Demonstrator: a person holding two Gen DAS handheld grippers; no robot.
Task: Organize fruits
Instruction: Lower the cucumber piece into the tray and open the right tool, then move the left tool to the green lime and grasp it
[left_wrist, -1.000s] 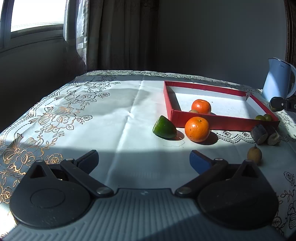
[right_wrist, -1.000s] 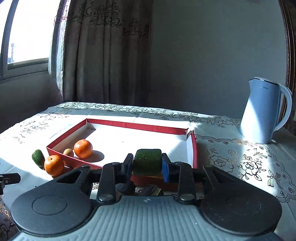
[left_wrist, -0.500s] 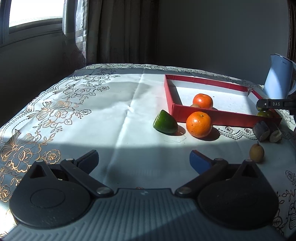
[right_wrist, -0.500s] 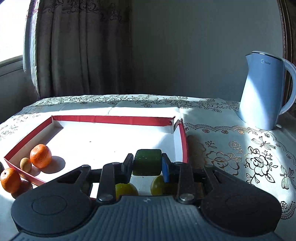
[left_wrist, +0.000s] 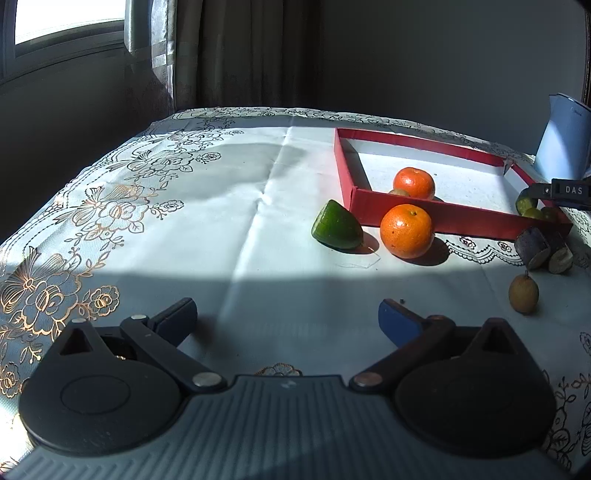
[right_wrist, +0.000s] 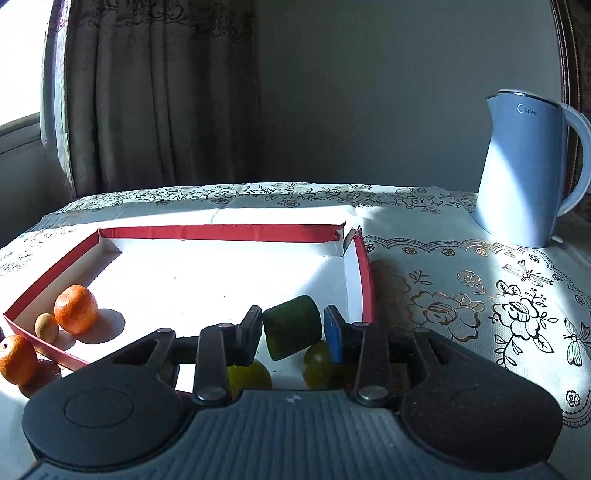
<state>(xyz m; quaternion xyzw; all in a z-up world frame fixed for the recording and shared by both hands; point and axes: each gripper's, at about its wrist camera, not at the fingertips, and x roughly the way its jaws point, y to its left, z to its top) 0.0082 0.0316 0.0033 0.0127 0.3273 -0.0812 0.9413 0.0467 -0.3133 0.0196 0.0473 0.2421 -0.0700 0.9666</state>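
Since half a second ago my right claw (right_wrist: 291, 332) has parted, releasing the green fruit piece (right_wrist: 291, 326), now tilted between its fingers over the red tray's (right_wrist: 218, 233) near right corner. I should retract straight back, avoiding two yellow-green fruits (right_wrist: 249, 374) beneath. Left claw (left_wrist: 286, 317) hangs released over the desk (left_wrist: 221, 229); farther, an orange (left_wrist: 406, 230) awaits outside the tray.

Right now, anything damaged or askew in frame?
Yes. The red tray has a split far right corner: its walls gape apart. The green fruit piece sits tilted between the right gripper fingers, seemingly just released.
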